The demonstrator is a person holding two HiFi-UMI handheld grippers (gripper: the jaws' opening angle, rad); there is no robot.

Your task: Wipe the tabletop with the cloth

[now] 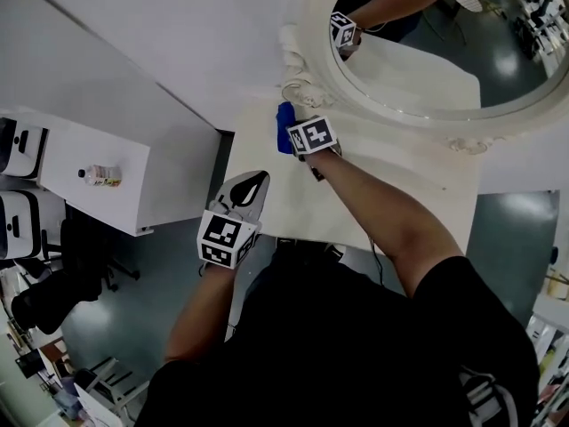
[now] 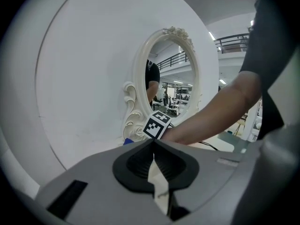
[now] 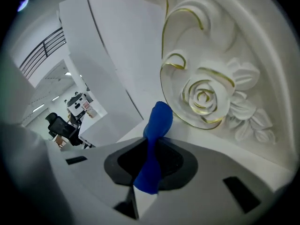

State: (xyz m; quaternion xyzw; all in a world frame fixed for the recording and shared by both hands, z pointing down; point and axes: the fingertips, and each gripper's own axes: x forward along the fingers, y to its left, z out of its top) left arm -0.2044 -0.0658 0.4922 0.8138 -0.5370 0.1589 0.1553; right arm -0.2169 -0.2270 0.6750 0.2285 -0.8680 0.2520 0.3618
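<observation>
Right claw [image 3: 151, 153] is clenched on the blue cloth [image 3: 158, 120], at the tabletop's [image 1: 373, 181] far corner beside the mirror frame [image 3: 206, 95]. Left claw [image 2: 153, 145] is closed, empty. The cloth looks soft, light and floppy, best gripped by a bunched fold.

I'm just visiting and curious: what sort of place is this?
Likely an open office or lab hall with a vanity set up: ornate cream oval mirror, white office desk, black swivel chair.
</observation>
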